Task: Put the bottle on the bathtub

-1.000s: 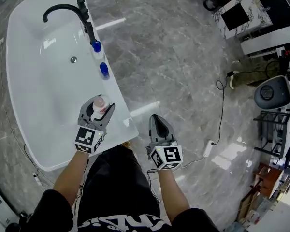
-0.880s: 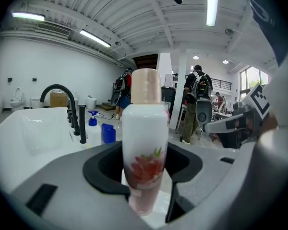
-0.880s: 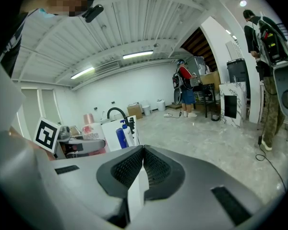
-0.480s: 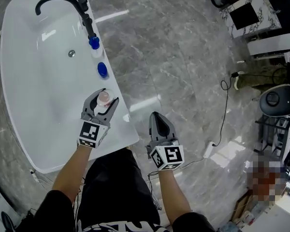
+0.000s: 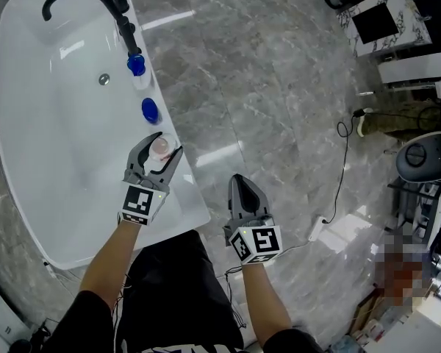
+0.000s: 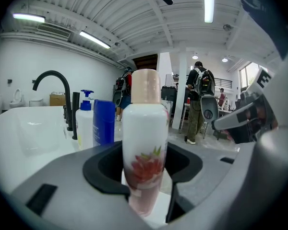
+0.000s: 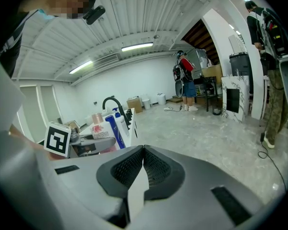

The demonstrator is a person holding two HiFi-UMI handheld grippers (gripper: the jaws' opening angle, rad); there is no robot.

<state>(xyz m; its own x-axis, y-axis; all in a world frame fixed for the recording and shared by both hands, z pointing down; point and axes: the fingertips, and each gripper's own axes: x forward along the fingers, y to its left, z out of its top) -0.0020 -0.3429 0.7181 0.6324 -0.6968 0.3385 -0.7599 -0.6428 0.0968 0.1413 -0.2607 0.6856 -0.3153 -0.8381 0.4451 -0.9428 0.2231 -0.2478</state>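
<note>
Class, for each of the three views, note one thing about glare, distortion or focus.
Head view: ceiling lights glare in bright streaks on the polished floor and the bathtub. Left gripper view: strong fisheye bending, dark corners; the bottle is sharp. Right gripper view: same fisheye and dark rim; a mosaic patch sits top left.

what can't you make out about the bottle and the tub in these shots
Bottle base: left gripper view, the jaws cover it, so contact with the bathtub rim is unclear.
Whether the left gripper squeezes it: head view, too small.
Print on the blue bottle: left gripper view, too small to read.
</note>
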